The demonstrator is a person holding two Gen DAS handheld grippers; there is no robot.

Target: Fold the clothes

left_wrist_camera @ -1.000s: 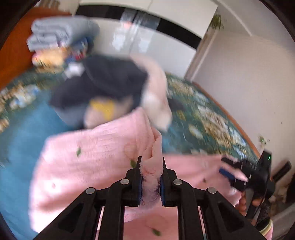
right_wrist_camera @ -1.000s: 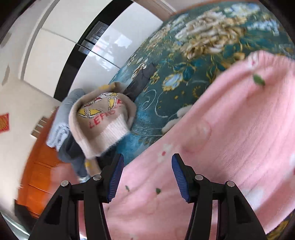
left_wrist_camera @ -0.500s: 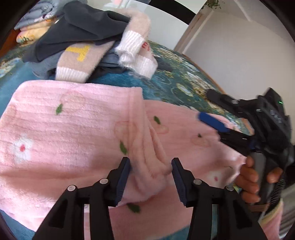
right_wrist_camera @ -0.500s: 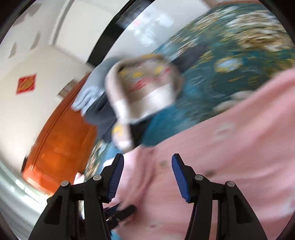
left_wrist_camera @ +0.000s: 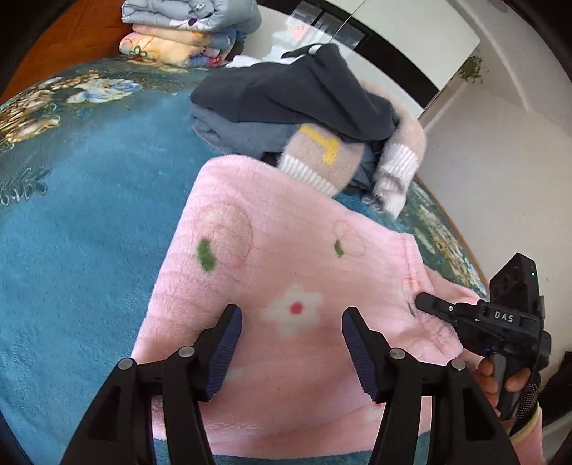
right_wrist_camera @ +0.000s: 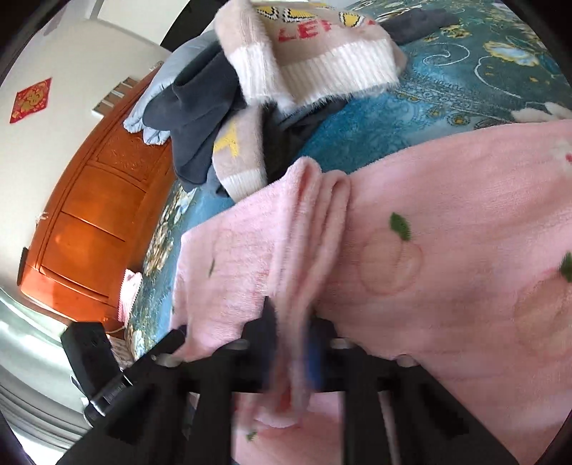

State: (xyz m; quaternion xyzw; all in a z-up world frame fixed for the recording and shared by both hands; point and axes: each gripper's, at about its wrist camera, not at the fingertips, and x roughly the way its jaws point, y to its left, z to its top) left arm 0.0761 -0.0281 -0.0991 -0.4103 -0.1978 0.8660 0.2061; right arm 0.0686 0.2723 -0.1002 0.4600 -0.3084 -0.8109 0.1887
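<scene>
**Q:** Tongs first: how do your 2 grippers stand?

**A:** Your left gripper (left_wrist_camera: 291, 323) is apart; its jaws have just been opening, and nothing is pinched between them. The blue ribbed pads (left_wrist_camera: 225, 343) hang over the pink fleece garment (left_wrist_camera: 286, 257), with the white flower print framed in the gap. Your right gripper (right_wrist_camera: 291, 332) has just been closing and is clamped on a raised fold of that same garment (right_wrist_camera: 429, 250); the fold runs up from the jaws toward 12 o'clock in the right wrist view. That part of the picture is blurred, so the exact pad contact is hard to read.

**Q:** Where does the garment lie?

**A:** Spread on the blue floral blanket (left_wrist_camera: 78, 232). In the left wrist view it fills the centre and lower half, and your right gripper (left_wrist_camera: 434, 307) meets its edge at 3 o'clock, with your hand (left_wrist_camera: 500, 379) on the handle below.

**Q:** Anything else on the blanket?

**A:** 1 loose heap at 12 o'clock: a dark navy piece (left_wrist_camera: 304, 96) on top, a beige sweater (left_wrist_camera: 321, 161) with white ribbed cuffs and a yellow mark touching the pink garment's far edge. Beyond it, at 11 o'clock, sits a stack of folded bedding (left_wrist_camera: 186, 32). In the right wrist view, the orange wooden headboard (right_wrist_camera: 93, 221) stands at 9 o'clock.
</scene>
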